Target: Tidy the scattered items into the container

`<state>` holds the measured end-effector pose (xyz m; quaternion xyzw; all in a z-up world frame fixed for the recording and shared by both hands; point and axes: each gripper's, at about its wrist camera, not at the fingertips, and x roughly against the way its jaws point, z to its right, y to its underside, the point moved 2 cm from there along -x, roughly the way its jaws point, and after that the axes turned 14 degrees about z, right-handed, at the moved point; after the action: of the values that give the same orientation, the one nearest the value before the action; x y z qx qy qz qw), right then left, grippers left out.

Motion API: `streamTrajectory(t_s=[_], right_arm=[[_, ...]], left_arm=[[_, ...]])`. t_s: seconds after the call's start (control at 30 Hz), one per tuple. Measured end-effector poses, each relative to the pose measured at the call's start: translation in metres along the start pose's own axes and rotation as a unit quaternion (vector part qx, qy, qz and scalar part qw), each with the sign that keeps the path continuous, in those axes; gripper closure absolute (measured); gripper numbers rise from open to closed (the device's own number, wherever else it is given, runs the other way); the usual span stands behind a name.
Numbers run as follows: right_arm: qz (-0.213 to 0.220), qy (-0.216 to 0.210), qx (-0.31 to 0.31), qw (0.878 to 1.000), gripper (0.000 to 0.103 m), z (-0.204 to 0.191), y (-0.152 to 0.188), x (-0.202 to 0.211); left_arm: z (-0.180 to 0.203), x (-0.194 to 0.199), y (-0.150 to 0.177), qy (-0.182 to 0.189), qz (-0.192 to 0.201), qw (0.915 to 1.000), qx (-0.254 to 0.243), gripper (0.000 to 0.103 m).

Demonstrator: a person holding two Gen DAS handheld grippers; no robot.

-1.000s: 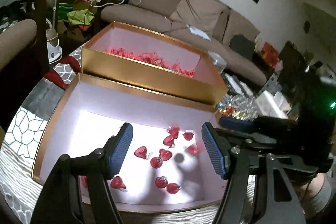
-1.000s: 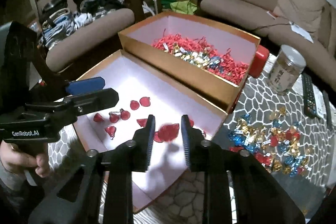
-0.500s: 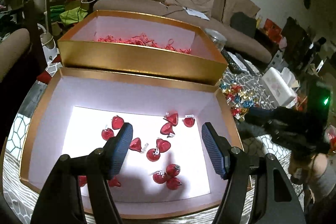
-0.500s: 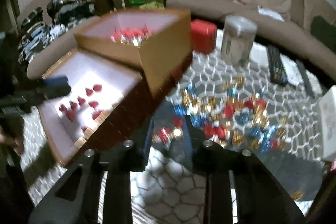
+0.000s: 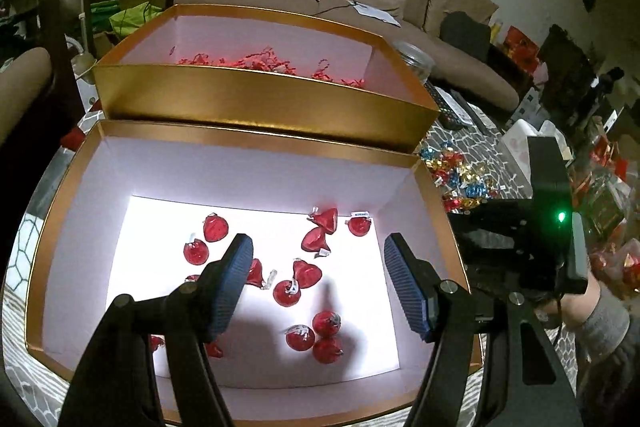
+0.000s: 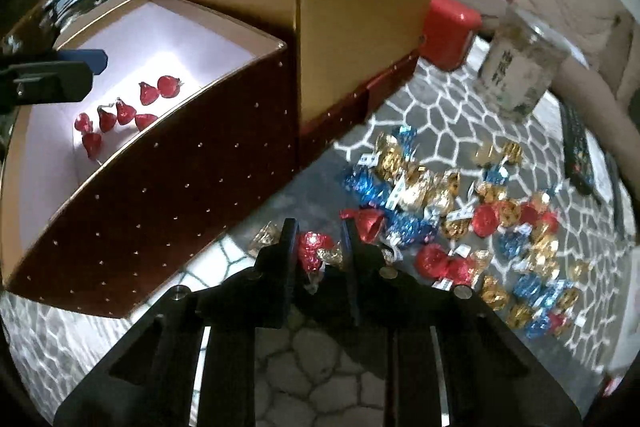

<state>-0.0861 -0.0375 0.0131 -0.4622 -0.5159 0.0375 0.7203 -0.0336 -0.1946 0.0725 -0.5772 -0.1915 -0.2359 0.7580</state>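
The left tongs (image 5: 318, 269) hung wide and empty over the near box (image 5: 256, 143), whose white floor held about a dozen red candies (image 5: 320, 219), scattered loosely with bare floor around them. Its gold rim stood clear of both pads. Directly behind it, touching its far wall, stood the taller far box (image 5: 264, 99) with red shreds inside.

The right tongs (image 6: 318, 241) were down at the counter (image 6: 440, 131), just right of the near box's dark red outer wall (image 6: 180, 187). Their jaws had just been closing and stood narrow around a red candy (image 6: 314, 249) at the near left edge of the pile (image 6: 460, 211); whether the pads pressed it could not be told. Gold, blue and red candies crowded to the right of the tongs, while open counter lay near and left of them. A jar (image 6: 520, 71) and a remote (image 6: 576, 151) sat farther right.
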Motion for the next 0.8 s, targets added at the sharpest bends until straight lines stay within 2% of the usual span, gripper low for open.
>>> streamTrajectory(t_s=[0.07,0.23,0.33,0.53,0.63,0.7,0.8], right_arm=[[-0.012,-0.007,0.004,1.0,0.081,0.0,0.0,0.001],[-0.058,-0.022,0.077,0.995,0.081,-0.019,-0.001,-0.001],[-0.076,-0.003,0.135,0.988,0.081,-0.031,0.0,-0.006],[-0.109,-0.003,0.149,0.983,0.082,-0.031,-0.006,-0.017],[-0.109,0.004,0.15,0.983,0.084,-0.034,-0.003,-0.017],[-0.092,0.011,0.138,0.986,0.085,-0.033,-0.001,-0.009],[-0.045,0.007,0.063,0.997,0.085,-0.018,0.0,0.019]], left_arm=[[0.002,0.0,0.001,0.0,-0.001,1.0,-0.003,0.034],[0.005,0.002,0.002,0.001,-0.003,1.0,-0.005,0.034],[0.007,0.003,0.001,0.002,-0.001,1.0,-0.005,0.034],[0.013,0.002,-0.001,0.007,0.0,1.0,-0.004,0.034],[0.014,0.004,-0.003,0.008,0.002,1.0,0.0,0.034],[0.015,0.005,-0.005,0.012,0.004,0.9999,0.004,0.034],[0.018,0.012,-0.008,0.024,0.015,0.9996,0.006,0.034]])
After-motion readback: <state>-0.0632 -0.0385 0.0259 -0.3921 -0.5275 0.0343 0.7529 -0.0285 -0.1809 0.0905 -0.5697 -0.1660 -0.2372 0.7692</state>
